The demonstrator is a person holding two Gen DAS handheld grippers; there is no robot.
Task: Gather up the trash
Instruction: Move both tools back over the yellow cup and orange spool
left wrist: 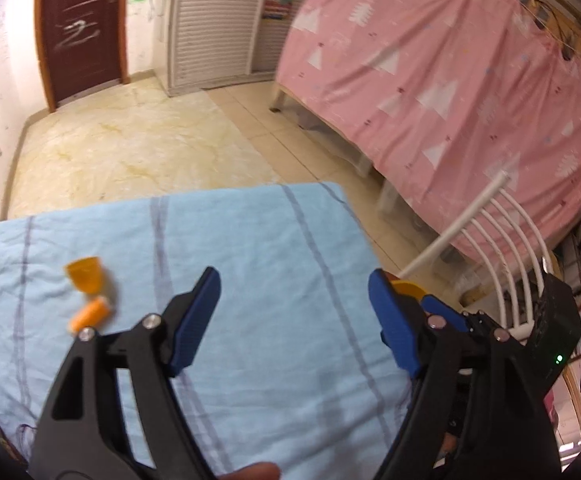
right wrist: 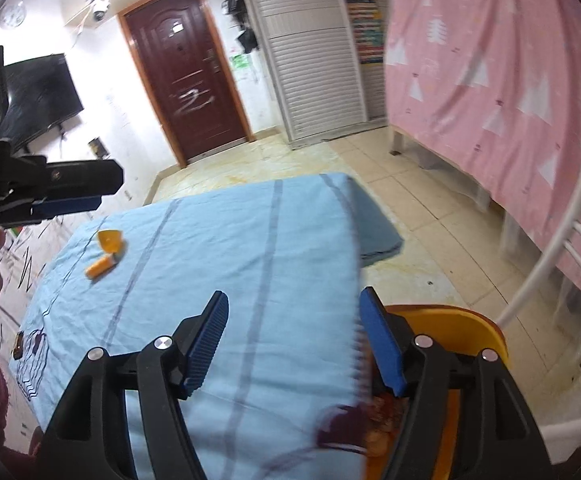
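Two orange scraps lie on the blue striped cloth [left wrist: 250,280] at its left side: a wedge-shaped peel [left wrist: 84,276] and a small roll [left wrist: 90,314]. They also show in the right wrist view, the peel [right wrist: 110,240] and the roll [right wrist: 100,266]. My left gripper [left wrist: 294,300] is open and empty above the cloth, right of the scraps. My right gripper [right wrist: 294,320] is open and empty over the cloth's right edge. An orange bin [right wrist: 458,336] sits just below and right of it, with dark scraps [right wrist: 382,420] inside.
A white slatted chair [left wrist: 502,248] stands right of the table [right wrist: 250,240]. A pink-draped bed [left wrist: 450,92] runs along the right. A brown door [right wrist: 188,80] and white louvred cabinet [right wrist: 314,60] stand at the back. A TV [right wrist: 38,96] hangs on the left wall.
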